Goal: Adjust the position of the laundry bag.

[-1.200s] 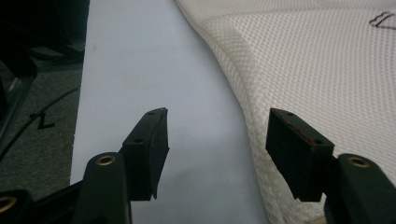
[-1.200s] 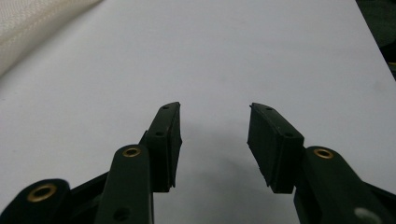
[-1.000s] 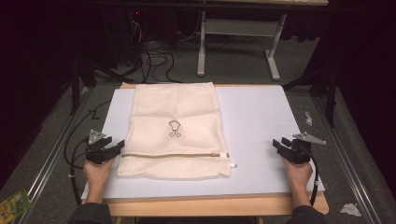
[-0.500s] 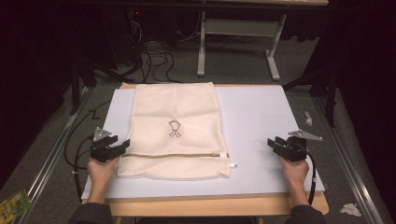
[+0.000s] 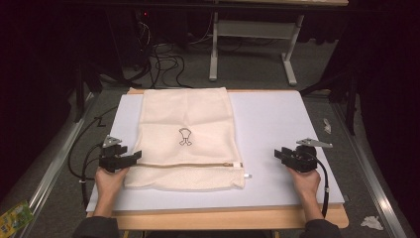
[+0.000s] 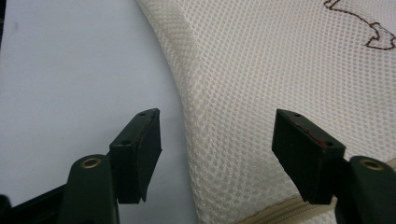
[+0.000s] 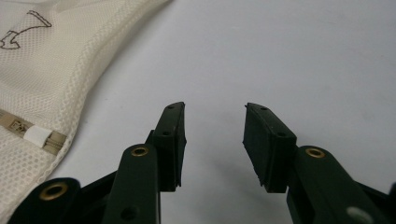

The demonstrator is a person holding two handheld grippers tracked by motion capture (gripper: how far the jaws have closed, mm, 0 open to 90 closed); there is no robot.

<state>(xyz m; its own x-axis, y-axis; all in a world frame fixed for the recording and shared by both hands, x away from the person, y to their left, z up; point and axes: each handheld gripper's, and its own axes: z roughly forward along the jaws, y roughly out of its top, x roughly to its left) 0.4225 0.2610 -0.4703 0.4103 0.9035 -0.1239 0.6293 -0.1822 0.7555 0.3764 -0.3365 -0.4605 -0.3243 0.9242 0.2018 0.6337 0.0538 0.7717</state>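
A cream mesh laundry bag (image 5: 188, 139) with a small dark emblem (image 5: 185, 137) lies flat on the white table top (image 5: 277, 124), its zipper (image 5: 183, 165) running across near the front. My left gripper (image 5: 134, 157) sits at the bag's left edge; its jaws have just been opening and stand open, straddling the bag's edge (image 6: 196, 116) without pressing it. My right gripper (image 5: 278, 153) rests on bare table to the right of the bag, apart from it. Its jaws (image 7: 212, 140) have been closing and remain open with nothing between them. The zipper's white end tab (image 7: 36, 136) lies left of them.
The table's wooden front edge (image 5: 213, 218) runs along the bottom. Cables (image 5: 163, 54) and a desk frame (image 5: 252, 44) stand on the floor behind. Crumpled white scraps (image 5: 371, 222) lie on the floor at right, a green packet (image 5: 15, 218) at left.
My right gripper has moved a little left toward the bag. The left gripper's jaws stand wider. The bag has not moved.
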